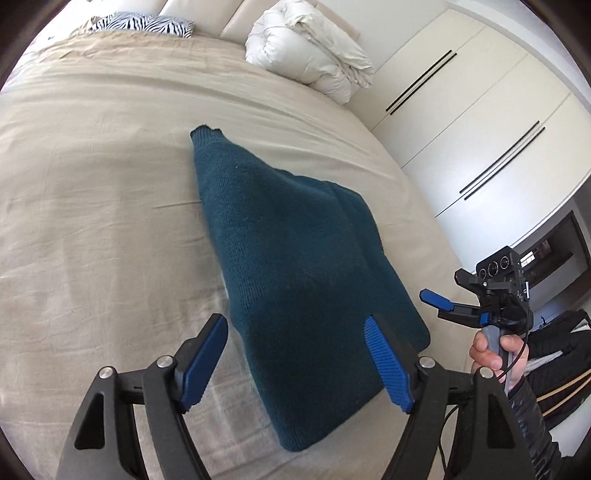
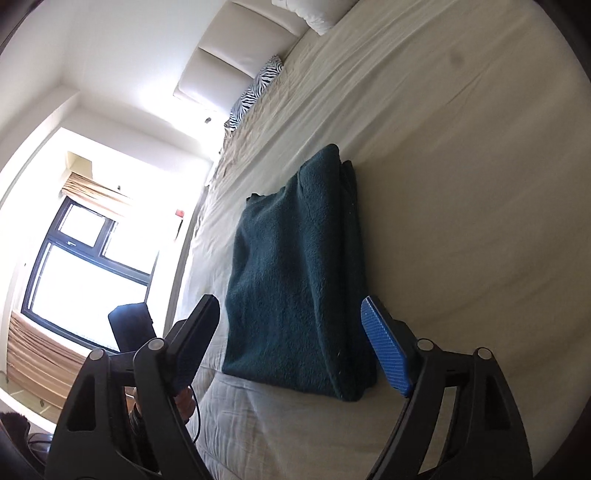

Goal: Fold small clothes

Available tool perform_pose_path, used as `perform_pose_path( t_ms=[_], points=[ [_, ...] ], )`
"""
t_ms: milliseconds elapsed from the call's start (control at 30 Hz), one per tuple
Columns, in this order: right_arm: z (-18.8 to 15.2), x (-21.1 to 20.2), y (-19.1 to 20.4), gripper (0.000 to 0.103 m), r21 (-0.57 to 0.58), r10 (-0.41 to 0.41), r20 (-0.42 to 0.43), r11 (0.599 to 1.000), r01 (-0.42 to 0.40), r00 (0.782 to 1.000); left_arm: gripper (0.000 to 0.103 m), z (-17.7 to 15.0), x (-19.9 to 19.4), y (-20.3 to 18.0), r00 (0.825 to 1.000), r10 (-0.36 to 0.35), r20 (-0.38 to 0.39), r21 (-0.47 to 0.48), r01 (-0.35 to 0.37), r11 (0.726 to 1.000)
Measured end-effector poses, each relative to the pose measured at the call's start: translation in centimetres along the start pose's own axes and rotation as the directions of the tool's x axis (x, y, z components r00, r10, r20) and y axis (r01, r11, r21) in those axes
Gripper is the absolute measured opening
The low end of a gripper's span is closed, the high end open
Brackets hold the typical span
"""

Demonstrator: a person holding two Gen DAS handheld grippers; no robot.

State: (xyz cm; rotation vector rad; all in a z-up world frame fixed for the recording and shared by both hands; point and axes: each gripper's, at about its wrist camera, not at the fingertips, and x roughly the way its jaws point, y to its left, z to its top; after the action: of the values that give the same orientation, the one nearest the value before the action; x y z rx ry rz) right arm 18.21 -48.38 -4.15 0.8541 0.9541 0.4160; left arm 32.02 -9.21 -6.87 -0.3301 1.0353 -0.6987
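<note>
A dark teal knitted sweater [image 1: 295, 251] lies folded into a narrow stack on the beige bed sheet [image 1: 92, 221], one sleeve end pointing toward the headboard. My left gripper [image 1: 295, 325] is open just above the sweater's near end, and its blue pads grip nothing. In the right wrist view the same sweater [image 2: 295, 266] lies flat with its folded edge on the right. My right gripper [image 2: 290, 302] stands open over its near edge, clear of the cloth. From the left wrist view, the right gripper [image 1: 443, 288] hangs off the sweater's right corner, held by a hand [image 1: 491, 354].
A rolled white duvet [image 1: 310, 51] and a zebra-print pillow [image 1: 144, 24] lie at the head of the bed. White wardrobe doors [image 1: 480, 129] stand to the right of the bed. A window [image 2: 85, 266] is on the far side, and the headboard [image 2: 236, 48] is cream.
</note>
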Motion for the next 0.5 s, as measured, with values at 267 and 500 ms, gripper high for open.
perform_pose_path(
  t_ms=[267, 500],
  points=[
    [4.6, 7.2, -3.0, 0.079, 0.057, -0.022, -0.125, 0.998, 0.030, 0.992, 0.080, 1.0, 3.8, 2.9, 0.996, -0.034, -0.088, -0.134, 0.022, 0.991],
    [6.0, 10.7, -2.8, 0.075, 0.006, -0.053, -0.216, 0.998, 0.055, 0.975, 0.074, 1.1, 4.7, 3.4, 0.994, -0.057, -0.094, -0.161, 0.042, 0.986]
  ],
)
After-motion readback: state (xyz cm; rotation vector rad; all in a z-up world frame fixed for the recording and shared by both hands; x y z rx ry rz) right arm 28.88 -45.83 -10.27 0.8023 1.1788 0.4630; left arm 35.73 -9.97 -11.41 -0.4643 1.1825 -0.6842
